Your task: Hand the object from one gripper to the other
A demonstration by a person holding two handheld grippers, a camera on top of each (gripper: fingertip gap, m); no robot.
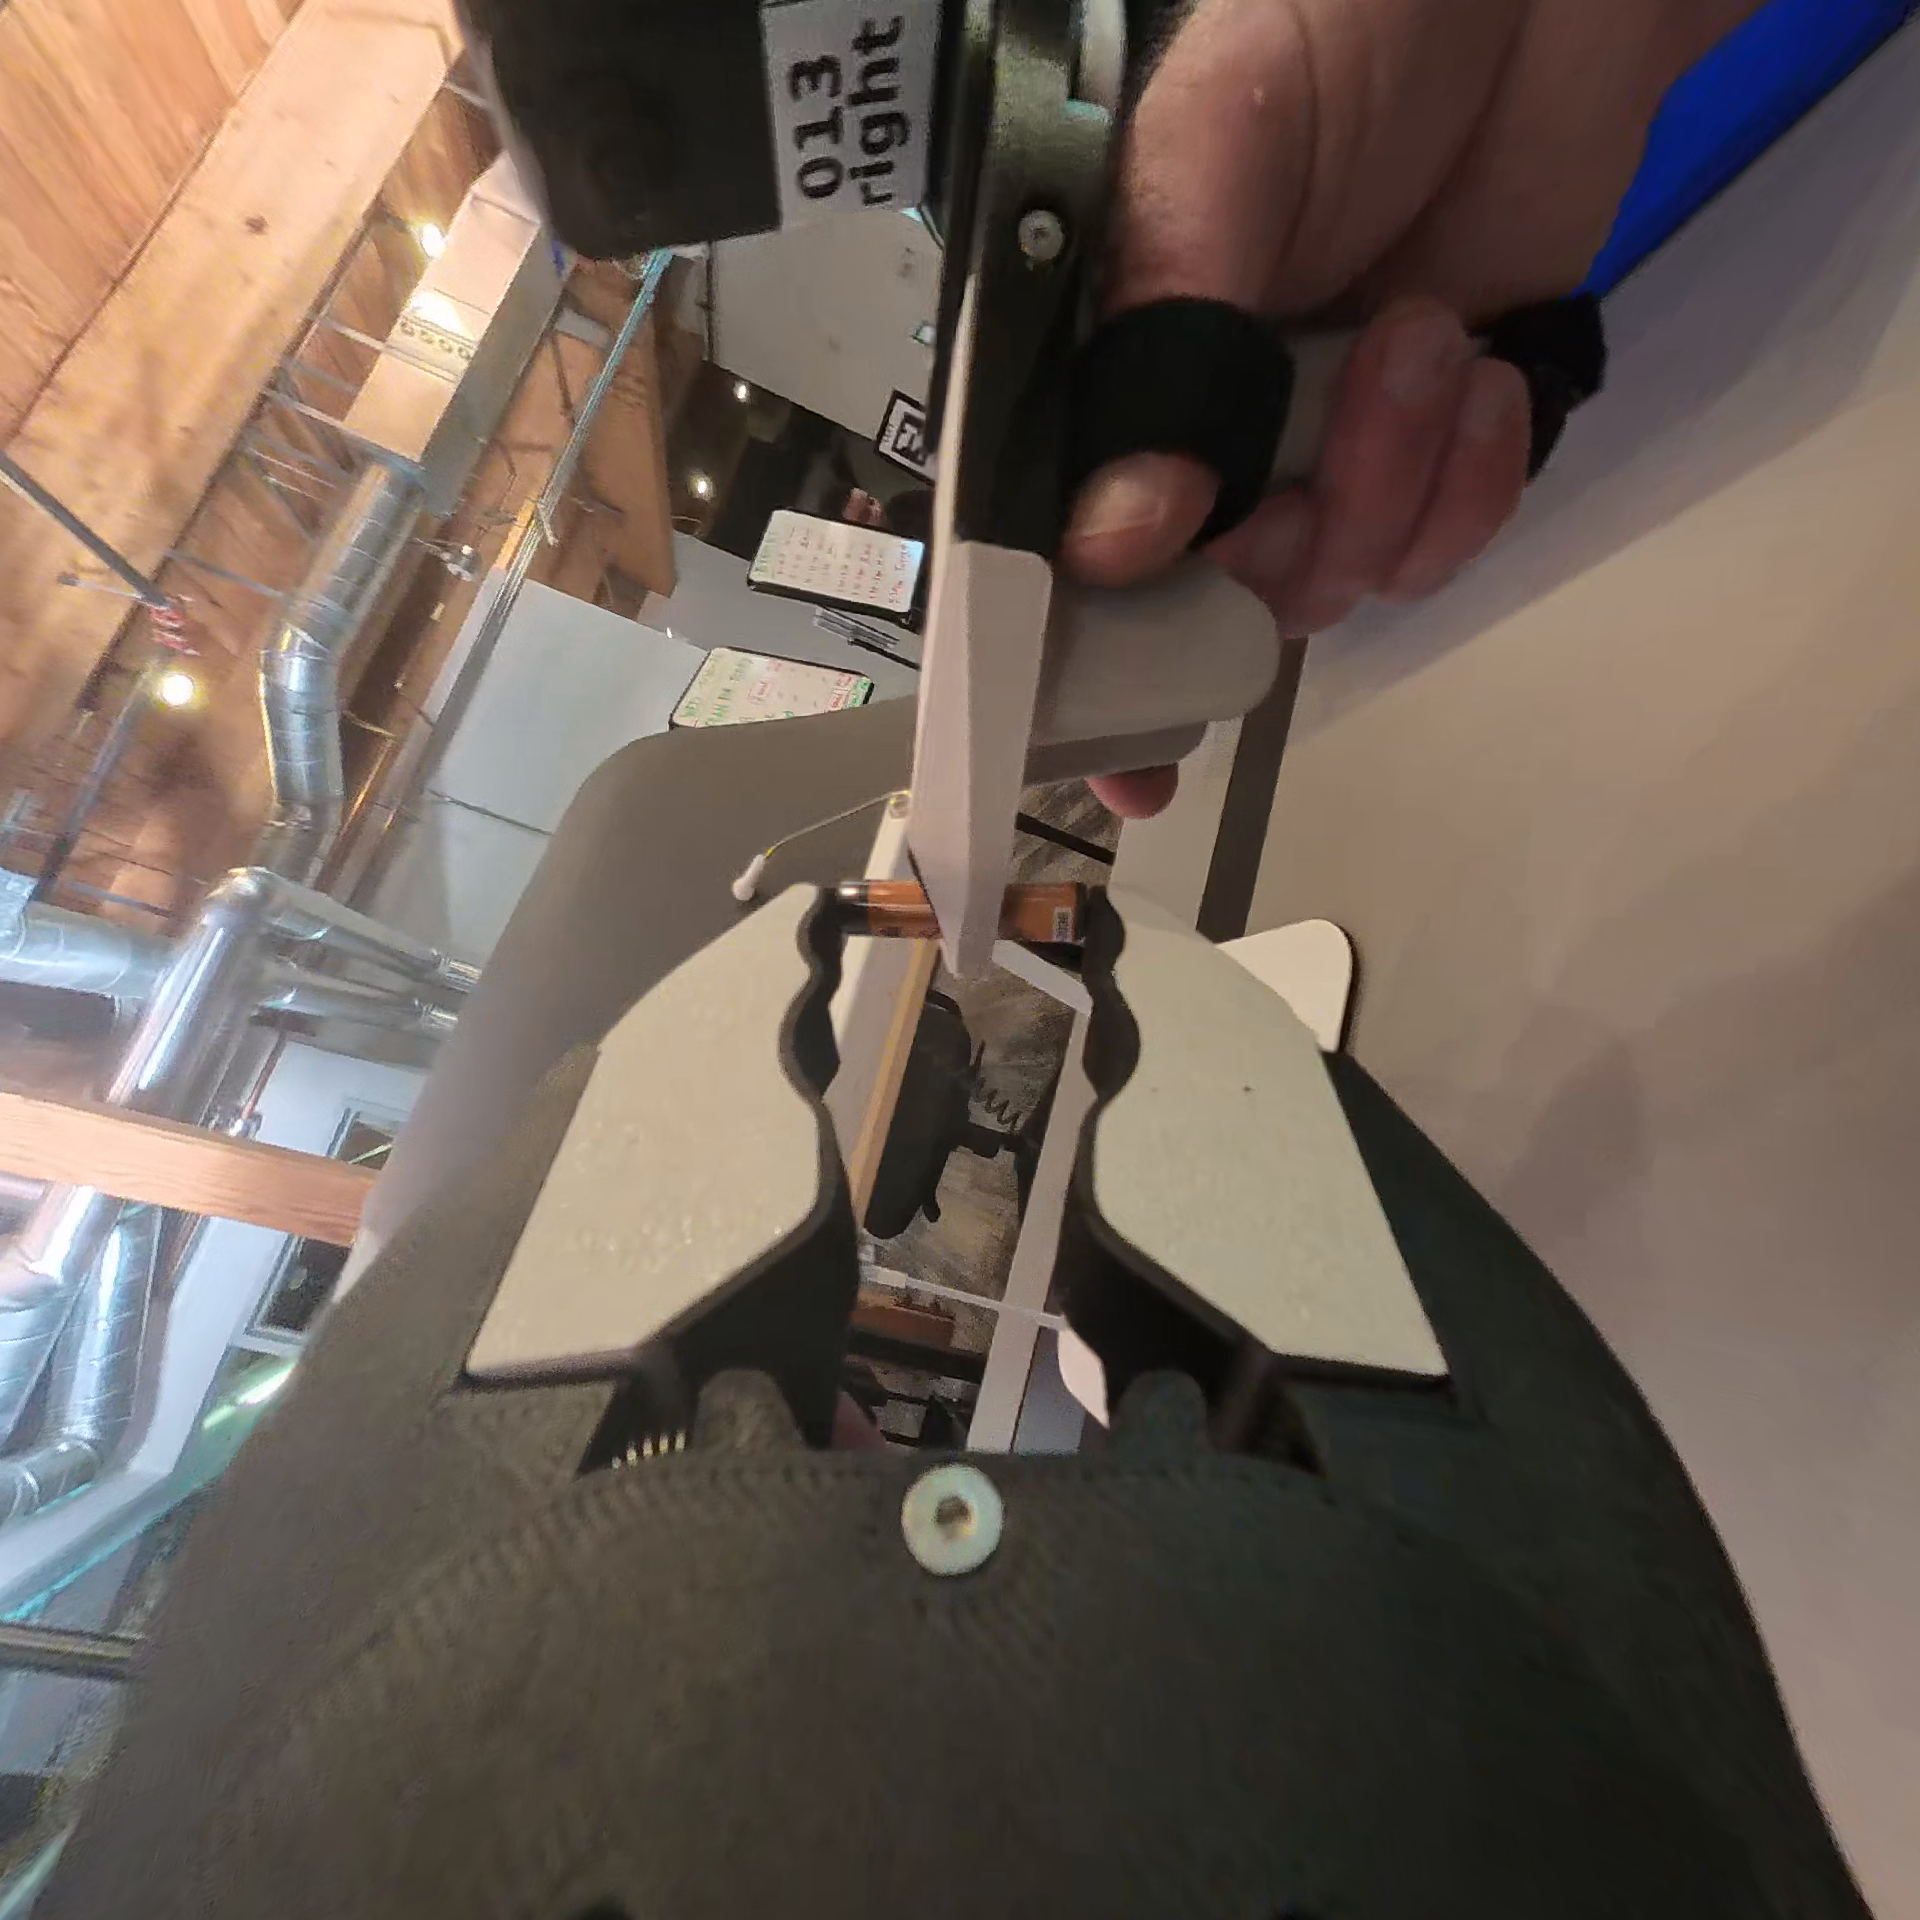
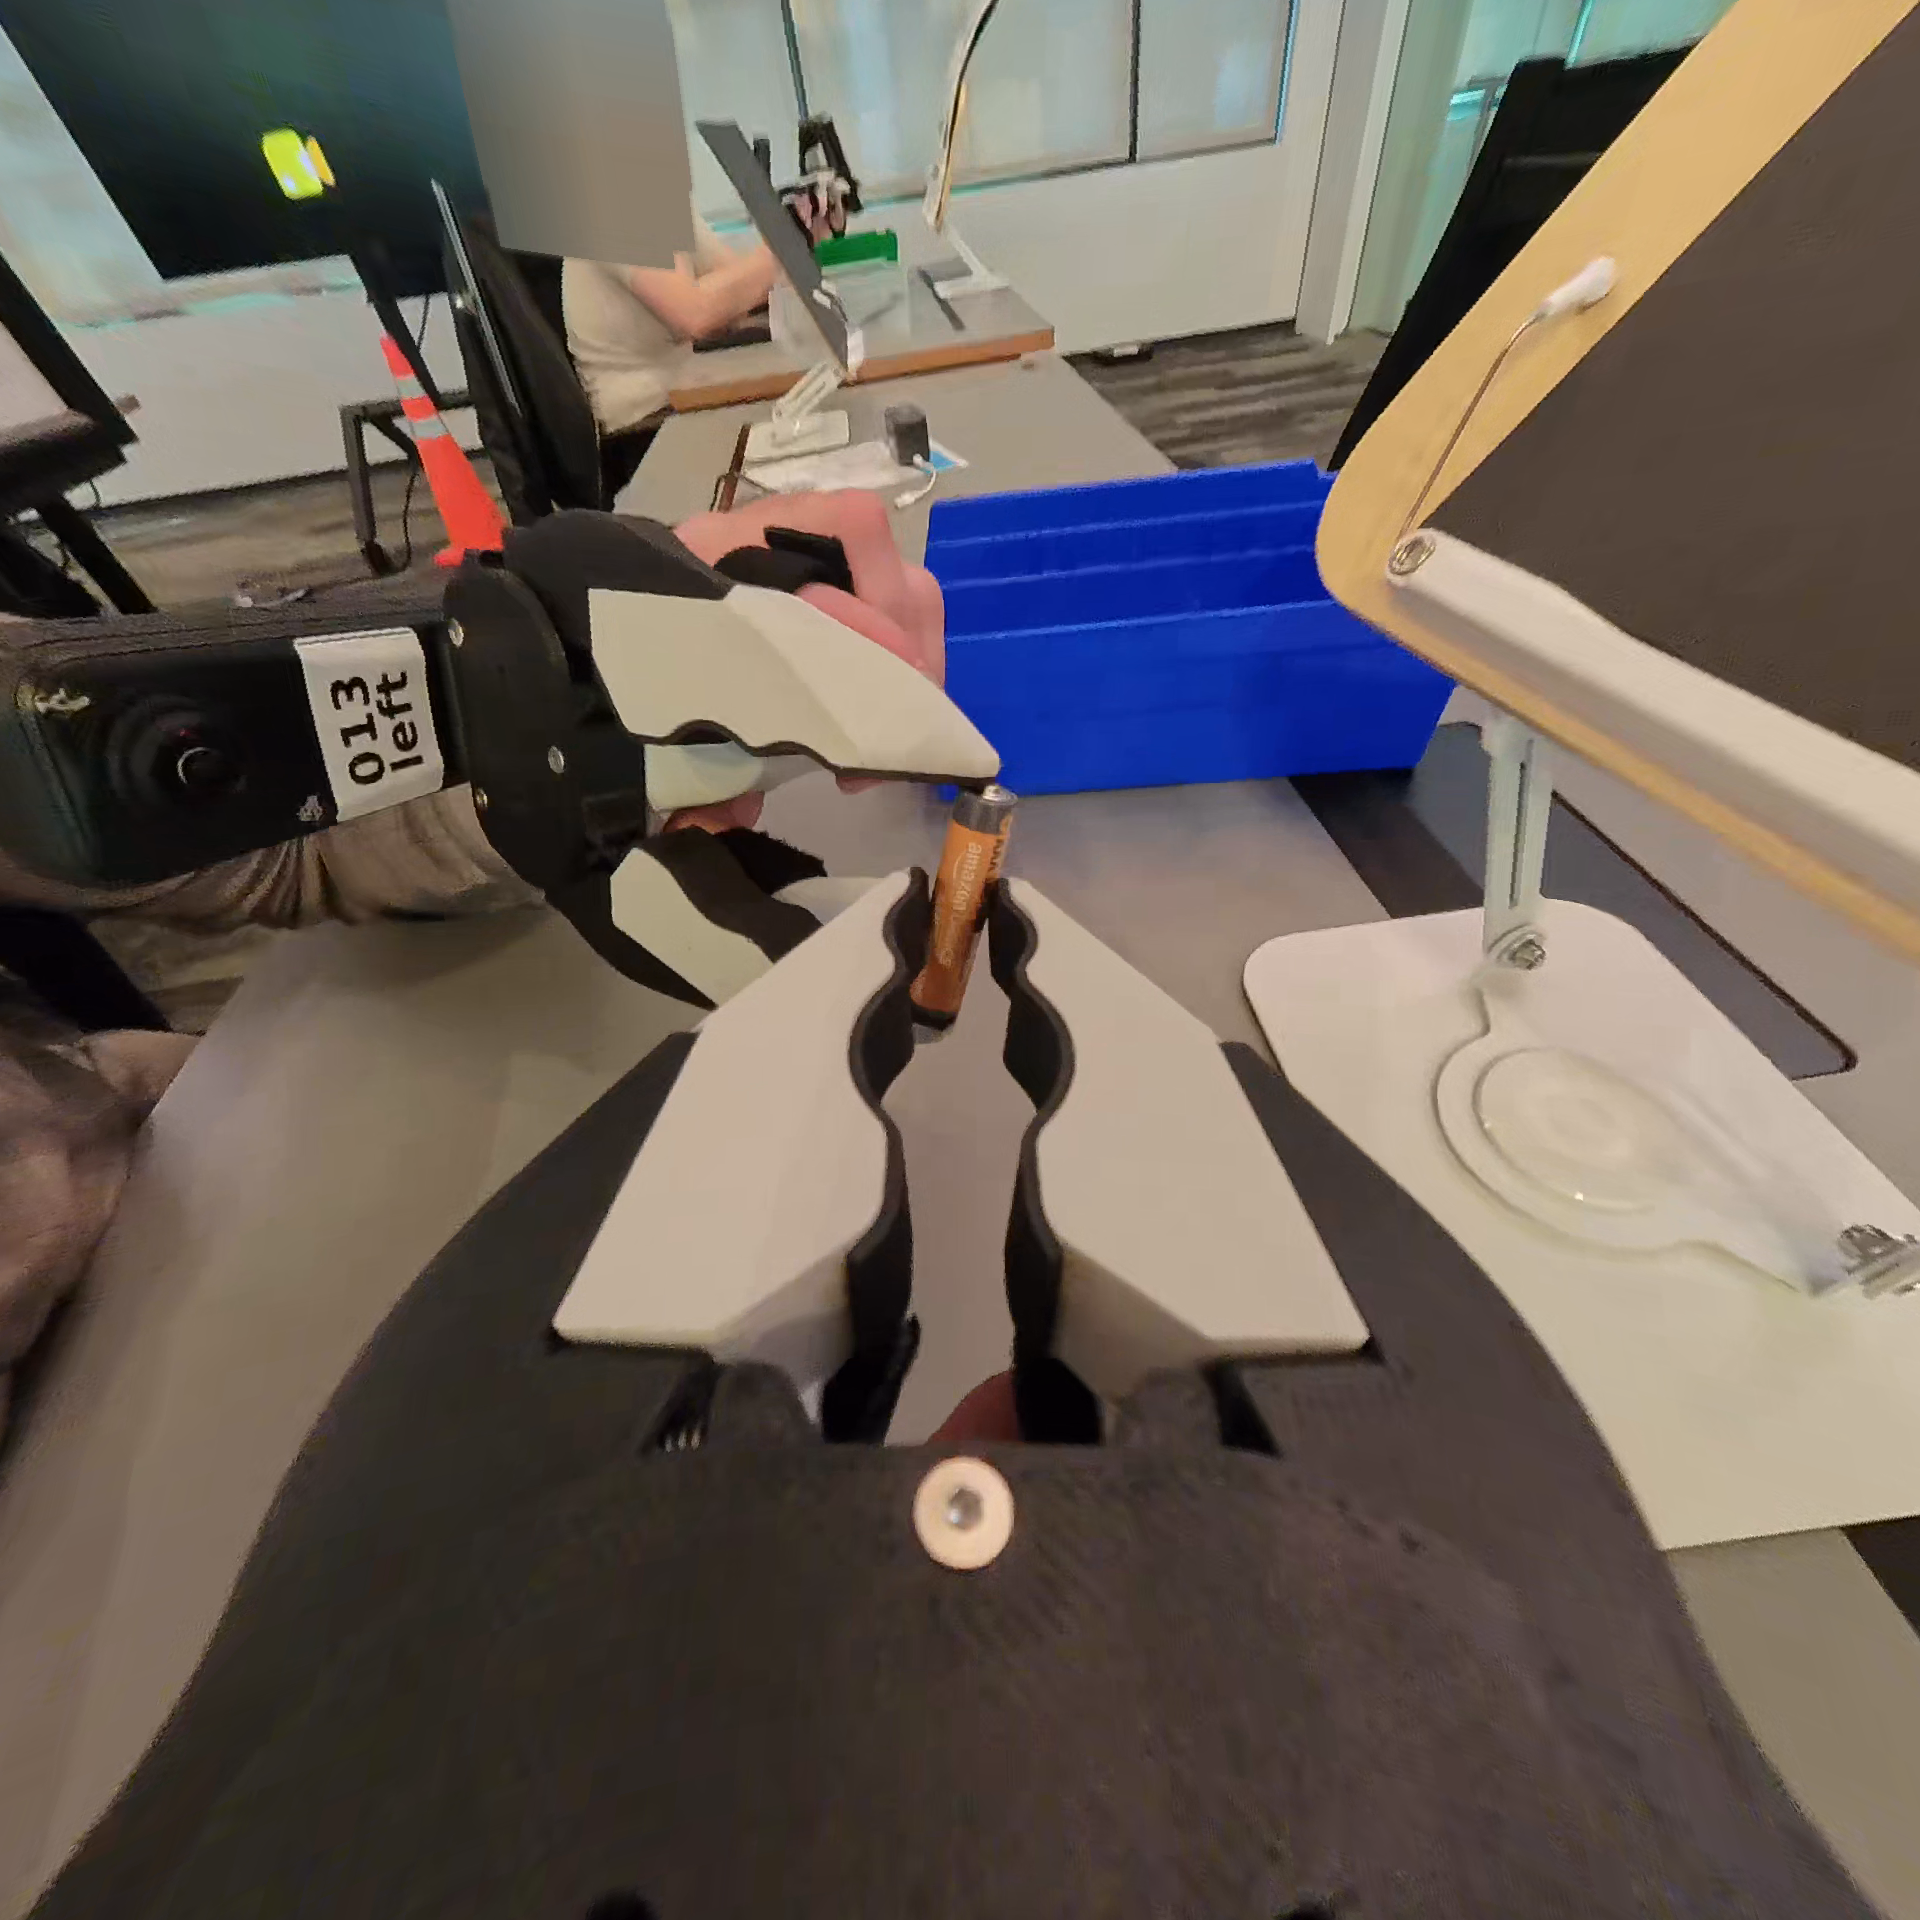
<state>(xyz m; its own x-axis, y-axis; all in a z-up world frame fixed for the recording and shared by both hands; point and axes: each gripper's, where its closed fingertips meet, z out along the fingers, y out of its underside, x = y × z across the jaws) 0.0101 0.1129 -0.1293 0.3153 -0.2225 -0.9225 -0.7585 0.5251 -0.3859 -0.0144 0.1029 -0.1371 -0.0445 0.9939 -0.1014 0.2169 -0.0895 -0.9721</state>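
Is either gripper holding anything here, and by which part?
The right gripper pinches the battery around its middle. The left gripper stands open, its fingertips bracketing the battery's two ends.

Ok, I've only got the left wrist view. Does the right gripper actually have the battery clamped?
Observer: Yes. The right gripper has its jaws pinched on the battery near the middle, with both ends sticking out.
Operator: Where are my jaws against it?
Observer: The left gripper is open, with its upper fingertip just over the battery's top cap. I can't tell whether they touch.
Operator: What's underneath?
Observer: A grey table, with a blue bin behind.
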